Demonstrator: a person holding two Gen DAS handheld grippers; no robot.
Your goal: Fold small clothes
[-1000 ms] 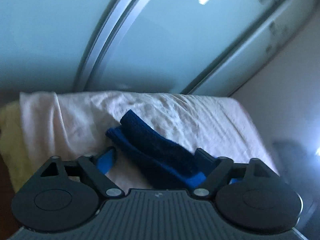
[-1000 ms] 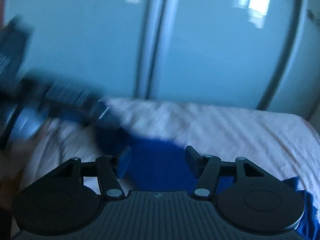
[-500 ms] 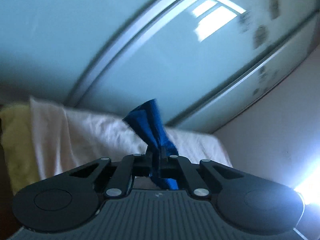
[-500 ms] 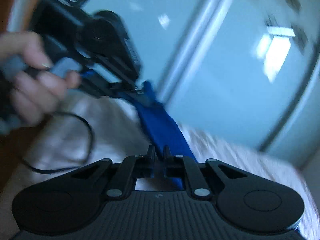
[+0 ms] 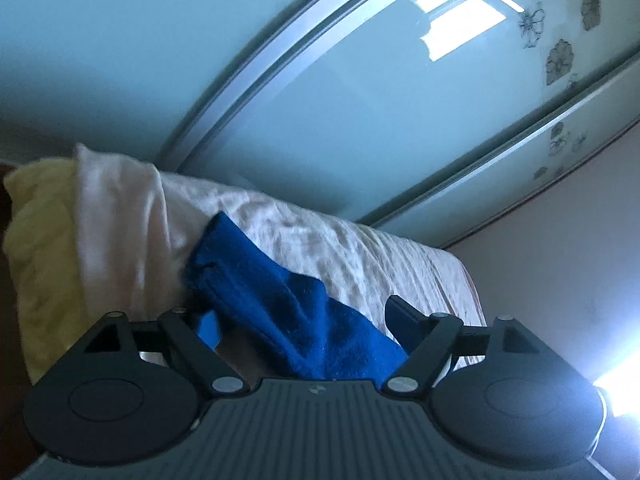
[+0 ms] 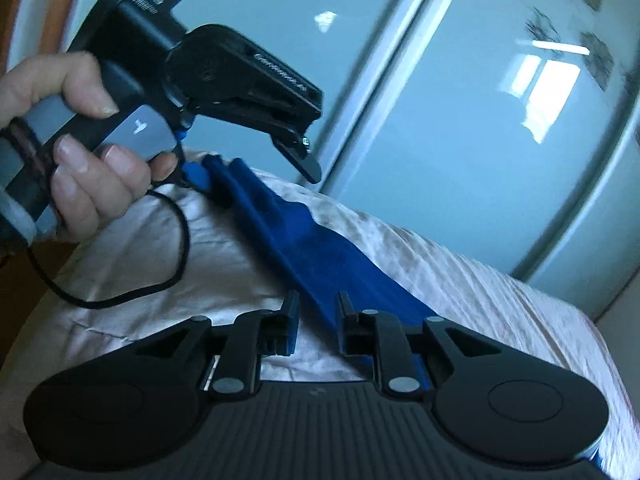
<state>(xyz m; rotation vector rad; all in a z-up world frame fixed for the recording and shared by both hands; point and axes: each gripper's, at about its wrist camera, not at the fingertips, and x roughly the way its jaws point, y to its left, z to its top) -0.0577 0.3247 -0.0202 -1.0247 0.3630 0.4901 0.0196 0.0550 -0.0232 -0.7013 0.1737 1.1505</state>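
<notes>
A dark blue small garment (image 5: pixel 288 304) lies stretched in a long band on the pale pink sheet (image 5: pixel 360 248) of the bed. My left gripper (image 5: pixel 302 320) is open, its fingers wide on either side of one end of the garment. In the right wrist view the garment (image 6: pixel 320 248) runs from the left gripper (image 6: pixel 256 172), held in a hand at upper left, down to my right gripper (image 6: pixel 318 320). The right gripper is partly open, with the garment's near end lying between its fingers.
Frosted sliding wardrobe doors (image 5: pixel 360 80) stand behind the bed. A yellow blanket (image 5: pixel 40 260) lies at the bed's left edge. A pinkish wall (image 5: pixel 560 260) is at the right. A black cable (image 6: pixel 120 296) hangs from the left gripper over the sheet.
Half a second ago both grippers were shut on the blue garment and held it up. Now both have opened and the garment lies stretched on the sheet.
</notes>
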